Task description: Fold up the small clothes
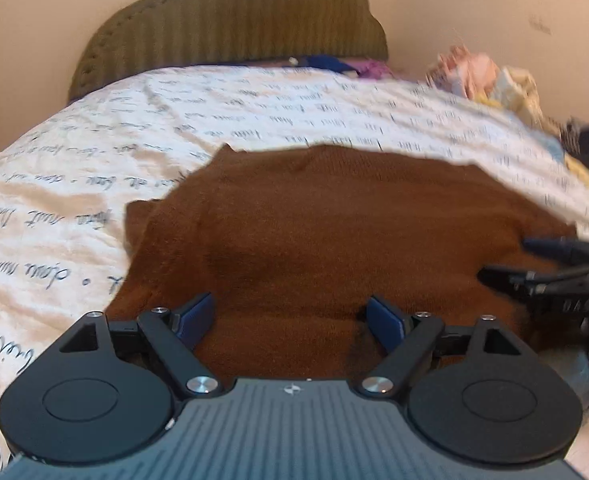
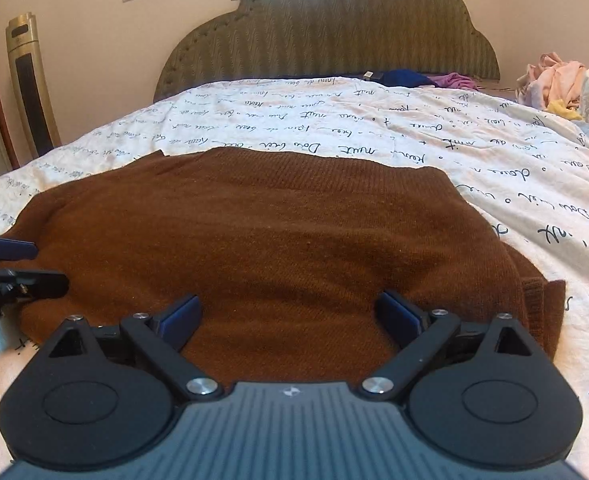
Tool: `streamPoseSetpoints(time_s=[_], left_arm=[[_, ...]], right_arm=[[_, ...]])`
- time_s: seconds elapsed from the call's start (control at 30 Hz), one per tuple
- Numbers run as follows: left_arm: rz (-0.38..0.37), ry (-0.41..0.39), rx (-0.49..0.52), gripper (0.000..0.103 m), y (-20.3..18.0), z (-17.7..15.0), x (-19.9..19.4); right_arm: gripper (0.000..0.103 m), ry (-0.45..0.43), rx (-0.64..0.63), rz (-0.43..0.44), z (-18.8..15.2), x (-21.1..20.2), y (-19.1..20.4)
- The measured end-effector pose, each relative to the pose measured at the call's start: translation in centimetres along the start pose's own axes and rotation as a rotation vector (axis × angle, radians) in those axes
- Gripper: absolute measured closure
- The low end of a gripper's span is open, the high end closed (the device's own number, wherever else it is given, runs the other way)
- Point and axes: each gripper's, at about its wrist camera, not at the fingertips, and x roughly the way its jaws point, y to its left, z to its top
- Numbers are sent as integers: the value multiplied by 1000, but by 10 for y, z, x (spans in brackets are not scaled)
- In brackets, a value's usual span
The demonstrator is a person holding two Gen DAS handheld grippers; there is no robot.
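A brown knitted sweater [image 1: 314,232] [image 2: 262,232] lies spread on a bed with a white sheet [image 1: 94,152] [image 2: 494,152] printed with handwriting. My left gripper [image 1: 290,316] is open over the sweater's near edge, its blue pads apart with only flat knit below them. My right gripper [image 2: 288,316] is open too, above the near right part of the sweater, nothing pinched. Each gripper shows in the other's view: the right one [image 1: 506,258] at the right edge, the left one [image 2: 50,266] at the left edge, both low over the sweater.
A padded olive headboard [image 2: 326,28] stands at the far end. A heap of pale clothes [image 2: 562,84] [image 1: 482,76] lies at the far right, with blue and purple garments [image 2: 422,78] by the headboard. A tall gold appliance [image 2: 30,84] stands left of the bed.
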Motion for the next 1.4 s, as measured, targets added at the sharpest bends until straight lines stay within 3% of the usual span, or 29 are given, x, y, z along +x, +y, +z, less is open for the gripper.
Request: streamPoseSetpoints(time_s=[0.07, 0.17, 0.27, 0.33, 0.47, 0.63, 0.73, 0.77, 0.8, 0.83, 0.87, 1.0, 1.07, 1.2, 1.33, 1.4], left_arm=[[22, -79, -121, 20, 18, -2, -21], [31, -154, -410, 15, 60, -11, -52], [-94, -140, -763, 16, 100, -35, -67], [-174, -125, -901, 16, 110, -48, -67], [-243, -83, -948, 16, 103, -51, -51], [-187, -63, -1055, 21, 101, -46, -23], [-167, -71, -1051, 30, 101, -38, -16], [-138, -56, -1057, 44, 101, -38, -12], [-107, -37, -1062, 71, 101, -39, -8], [-79, -14, -1068, 83, 103, -41, -4], [-70, -7, -1080, 87, 104, -44, -2], [-50, -43, -1029, 87, 99, -44, -7], [-16, -67, -984, 92, 91, -40, -10], [126, -110, -734, 94, 56, -27, -15], [164, -71, -699, 94, 44, -28, -14], [203, -91, -568, 95, 28, -19, -15]], right_arm=[[7, -4, 3, 1, 0, 0, -2], [7, -7, 7, 5, -1, -1, -3], [7, -10, 12, 10, -1, -2, -4], [7, -11, 15, 14, 0, -1, -5], [7, -17, 24, 25, 0, -3, -7], [7, -22, 38, 38, -1, -5, -11], [7, -22, 40, 39, -1, -5, -10], [7, -22, 41, 41, 0, -5, -10], [7, -23, 42, 42, -1, -5, -10], [7, -23, 43, 43, 0, -5, -10], [7, -24, 44, 44, -1, -5, -10], [7, -25, 47, 47, -1, -5, -11], [7, -25, 48, 48, -1, -5, -11], [7, -24, 45, 45, -1, -5, -10], [7, -15, 33, 35, 0, -4, -8], [7, -11, 26, 30, 1, -5, -6]])
